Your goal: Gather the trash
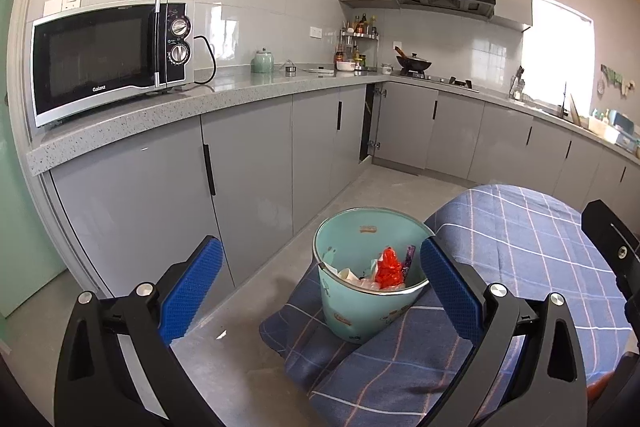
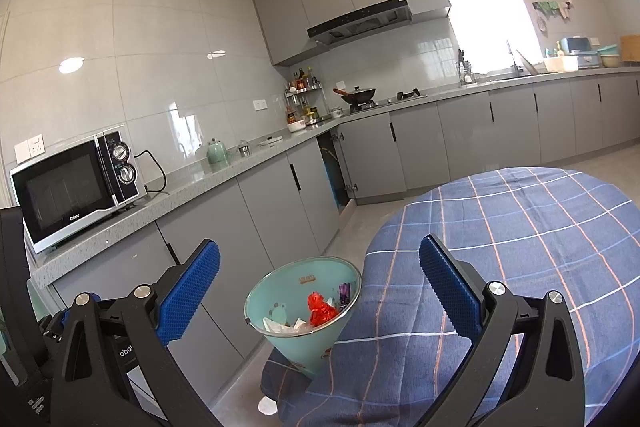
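Big grey kitchen ahead of both claws, cabinets (image 1: 248,163) running along the far side and round the corner. Under the right claw (image 2: 320,287) spreads the bench, draped in a blue checked cloth (image 2: 520,247), reaching out ahead and to its right. The left claw (image 1: 320,283) hangs over the cloth's near edge, with bare grey floor (image 1: 240,347) below its left finger. Up and to the left of the left claw sits a microwave (image 1: 108,59) on the counter. Now the teal trash bin (image 1: 360,311): it stands just ahead of the left claw, framed between its blue pads (image 1: 192,291), against the hanging cloth. Inside, a red wrapper (image 1: 389,267), a purple wrapper (image 1: 409,259) beside it, and white crumpled paper (image 1: 352,275). Both claws are spread wide, gripping nothing. A small white scrap (image 2: 267,405) lies on the floor below the right claw.
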Demonstrator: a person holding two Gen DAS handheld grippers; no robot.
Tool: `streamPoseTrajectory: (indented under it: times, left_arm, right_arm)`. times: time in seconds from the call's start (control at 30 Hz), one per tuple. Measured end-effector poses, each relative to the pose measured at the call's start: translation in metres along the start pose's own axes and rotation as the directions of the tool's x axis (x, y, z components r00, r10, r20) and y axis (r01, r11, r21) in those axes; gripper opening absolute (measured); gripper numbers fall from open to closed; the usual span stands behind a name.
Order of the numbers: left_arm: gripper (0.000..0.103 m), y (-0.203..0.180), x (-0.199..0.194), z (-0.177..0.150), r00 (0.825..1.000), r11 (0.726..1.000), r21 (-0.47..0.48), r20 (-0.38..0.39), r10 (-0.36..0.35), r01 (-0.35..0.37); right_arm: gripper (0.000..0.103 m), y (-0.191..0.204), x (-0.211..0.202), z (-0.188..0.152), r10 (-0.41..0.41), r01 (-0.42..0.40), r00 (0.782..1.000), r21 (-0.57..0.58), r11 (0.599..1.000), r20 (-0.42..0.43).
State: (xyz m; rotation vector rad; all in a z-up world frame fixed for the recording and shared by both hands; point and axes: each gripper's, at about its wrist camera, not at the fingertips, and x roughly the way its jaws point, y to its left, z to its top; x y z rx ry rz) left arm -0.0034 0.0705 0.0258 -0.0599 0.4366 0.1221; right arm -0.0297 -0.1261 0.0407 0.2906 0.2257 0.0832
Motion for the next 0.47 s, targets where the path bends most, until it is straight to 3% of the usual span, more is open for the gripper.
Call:
streamPoseTrajectory:
  times: [0.27, 0.47]
  left_arm:
    - [0.097, -0.0014, -0.0018, 0.0007, 0.999, 0.999, 0.014, 0.014, 0.041, -0.042]
    - [0.097, -0.0024, 0.0005, -0.0001, 1.0, 1.0, 0.017, -0.003, 0.016, -0.016]
  right_arm:
    - [0.098, -0.0003, 0.0032, -0.0006, -0.007, 0.007, 1.0, 0.009, 1.0, -0.011]
    - [0.098, -0.0015, 0.0031, -0.0011, -0.007, 0.007, 1.0, 0.01, 1.0, -0.013]
